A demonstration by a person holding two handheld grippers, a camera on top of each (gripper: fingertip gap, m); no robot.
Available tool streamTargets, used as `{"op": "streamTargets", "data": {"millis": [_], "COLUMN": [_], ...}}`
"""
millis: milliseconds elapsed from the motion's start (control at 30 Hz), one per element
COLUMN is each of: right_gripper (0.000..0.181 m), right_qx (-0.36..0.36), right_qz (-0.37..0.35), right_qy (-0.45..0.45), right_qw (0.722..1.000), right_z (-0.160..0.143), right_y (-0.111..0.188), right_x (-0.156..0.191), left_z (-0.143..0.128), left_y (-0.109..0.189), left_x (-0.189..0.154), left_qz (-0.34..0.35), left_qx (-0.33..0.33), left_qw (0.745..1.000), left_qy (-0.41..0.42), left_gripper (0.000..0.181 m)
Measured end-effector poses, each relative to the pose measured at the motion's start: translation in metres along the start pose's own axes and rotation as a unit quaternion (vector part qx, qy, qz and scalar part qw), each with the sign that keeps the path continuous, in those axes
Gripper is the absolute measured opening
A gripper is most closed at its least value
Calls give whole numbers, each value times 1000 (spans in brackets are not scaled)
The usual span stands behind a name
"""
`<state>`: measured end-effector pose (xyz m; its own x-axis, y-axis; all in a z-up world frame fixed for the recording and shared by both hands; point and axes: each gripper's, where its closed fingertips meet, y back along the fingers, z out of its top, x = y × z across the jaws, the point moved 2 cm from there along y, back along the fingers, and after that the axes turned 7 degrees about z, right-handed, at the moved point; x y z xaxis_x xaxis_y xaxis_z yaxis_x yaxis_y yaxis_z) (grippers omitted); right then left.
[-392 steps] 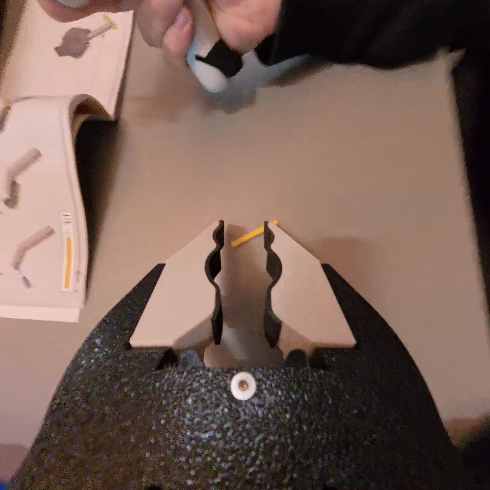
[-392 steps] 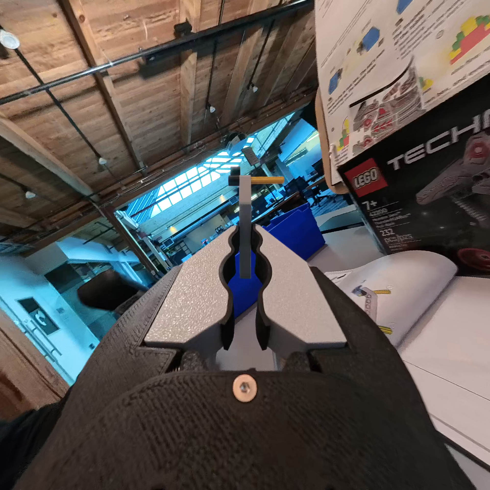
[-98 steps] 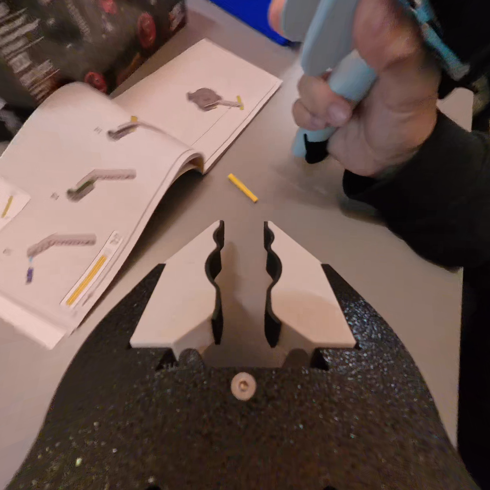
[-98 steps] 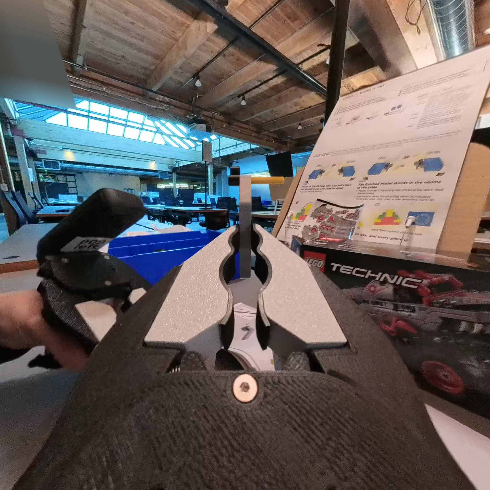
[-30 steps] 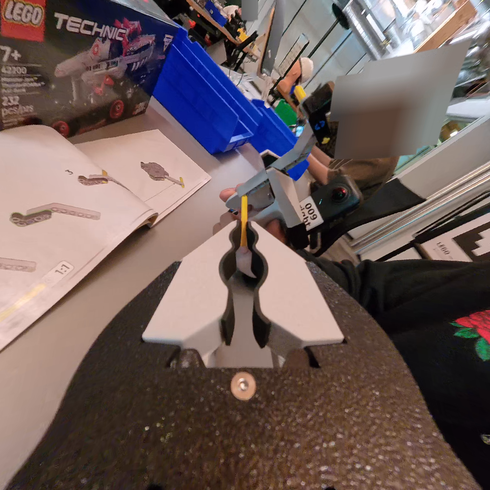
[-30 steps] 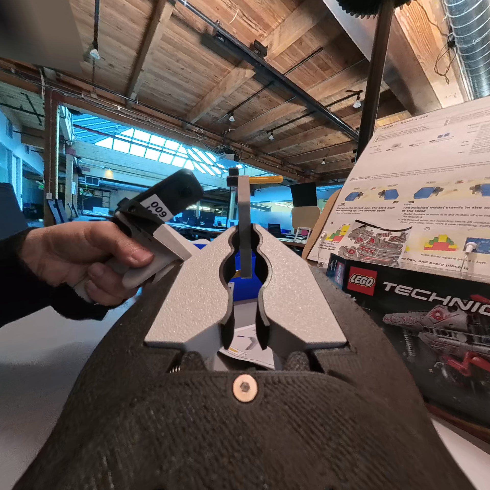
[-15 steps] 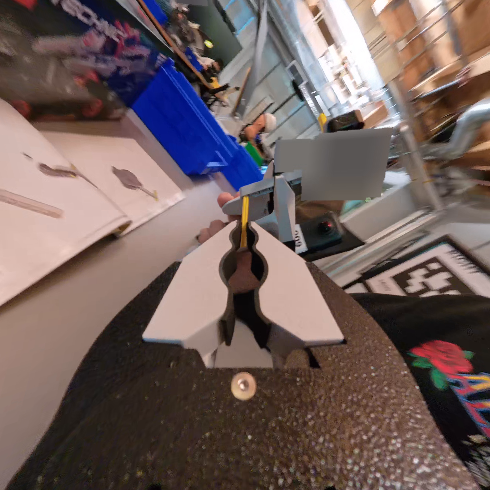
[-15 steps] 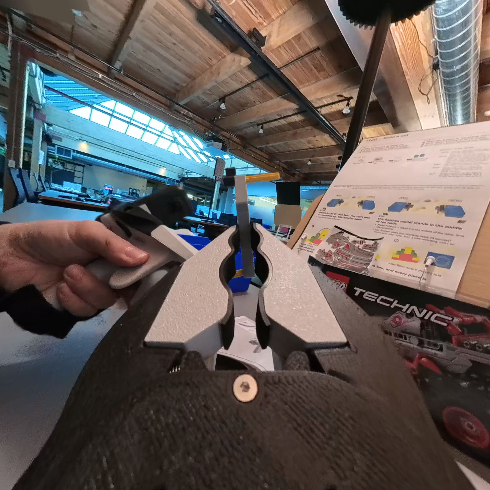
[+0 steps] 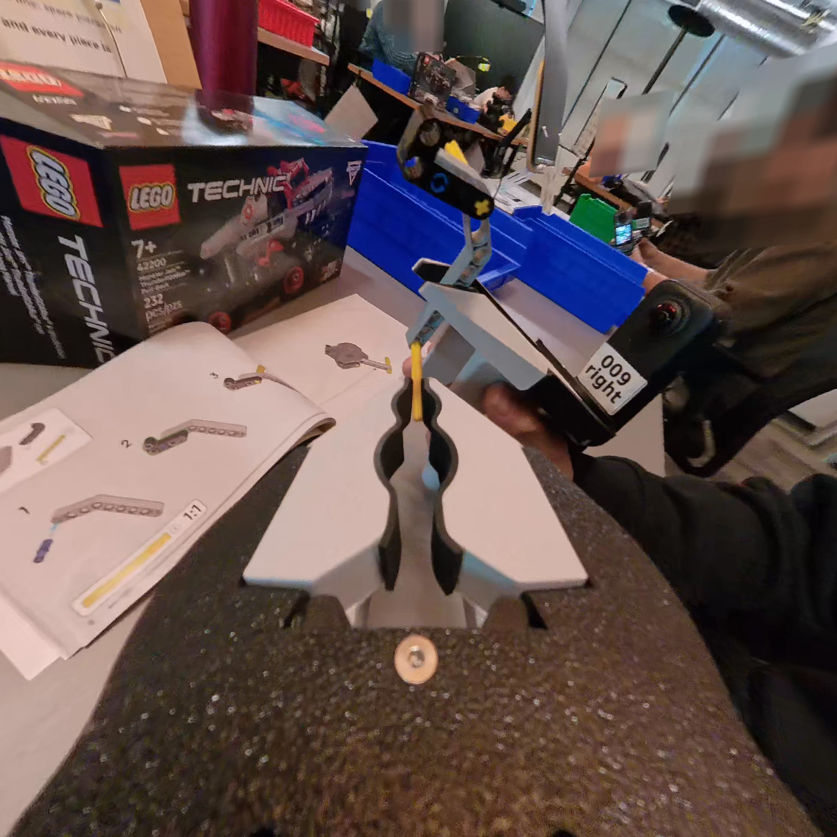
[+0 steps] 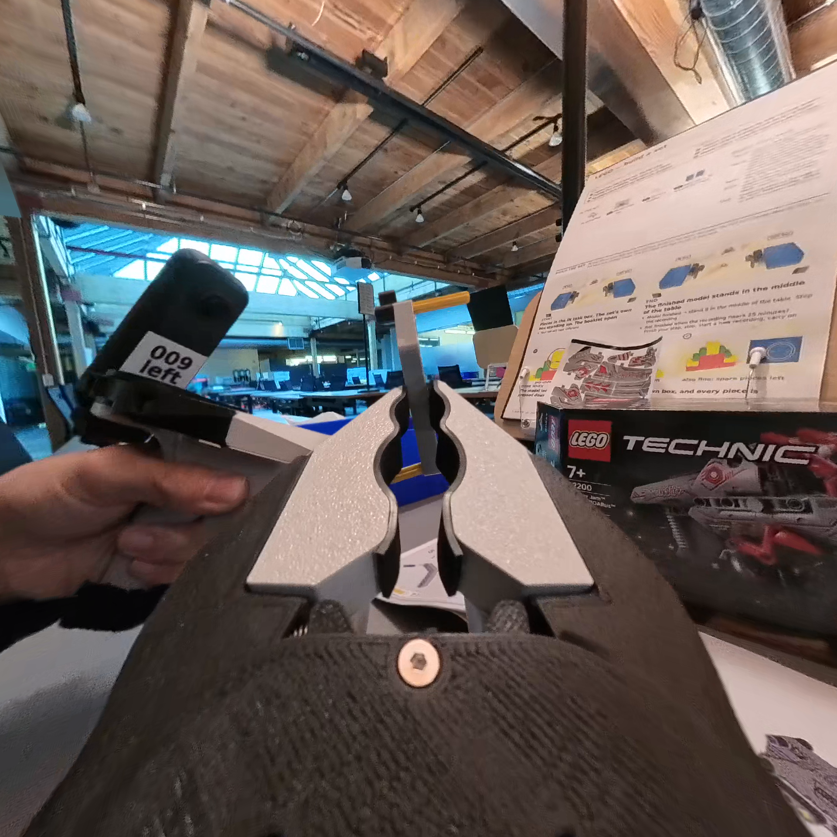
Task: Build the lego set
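Two grippers meet in mid-air above the table (image 9: 40,706). From the left wrist view, the left gripper (image 9: 416,398) is pinched on a yellow axle (image 9: 415,388), held by its near end at the very tips, the far end pointing up at the low end of a grey beam (image 9: 471,256). That beam is bent and stands in the right gripper (image 9: 446,296), which a hand (image 9: 521,416) holds just beyond; a black piece with a yellow cross (image 9: 448,176) caps its top. An open booklet (image 9: 181,435) lies on the table to the left, the set's box (image 9: 181,235) behind it and blue bins (image 9: 498,253) further back. From the right wrist view, the right gripper (image 10: 420,398) is clamped on the beam (image 10: 414,376), which rises from the closed tips with a second yellow axle (image 10: 441,302) sticking out sideways near its top. The left gripper's body (image 10: 172,362) and its hand (image 10: 104,516) sit close at left — its tips are hidden here. I judge the build barely begun: a beam, one axle and a black piece are joined, this axle is not yet seen seated, and nearly the whole model remains.
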<state>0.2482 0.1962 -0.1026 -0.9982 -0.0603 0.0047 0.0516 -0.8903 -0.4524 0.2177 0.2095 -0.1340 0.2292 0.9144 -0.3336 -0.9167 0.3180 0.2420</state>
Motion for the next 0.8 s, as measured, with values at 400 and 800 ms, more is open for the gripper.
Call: {"op": "streamTargets", "data": {"millis": [400, 800], "right_gripper": [7, 6], "right_qx": [1, -15], "right_qz": [3, -42], "right_qy": [89, 18], "right_qw": [996, 999], "right_z": [12, 12], "right_y": [-1, 3], "right_x": [10, -5], "left_z": [2, -1], "left_y": [-3, -8], "left_x": [-12, -8], "left_qz": [-106, 32], "left_qx": [-26, -38], "left_qw": [975, 997], "left_qy": [192, -63], "left_gripper": [1, 1]}}
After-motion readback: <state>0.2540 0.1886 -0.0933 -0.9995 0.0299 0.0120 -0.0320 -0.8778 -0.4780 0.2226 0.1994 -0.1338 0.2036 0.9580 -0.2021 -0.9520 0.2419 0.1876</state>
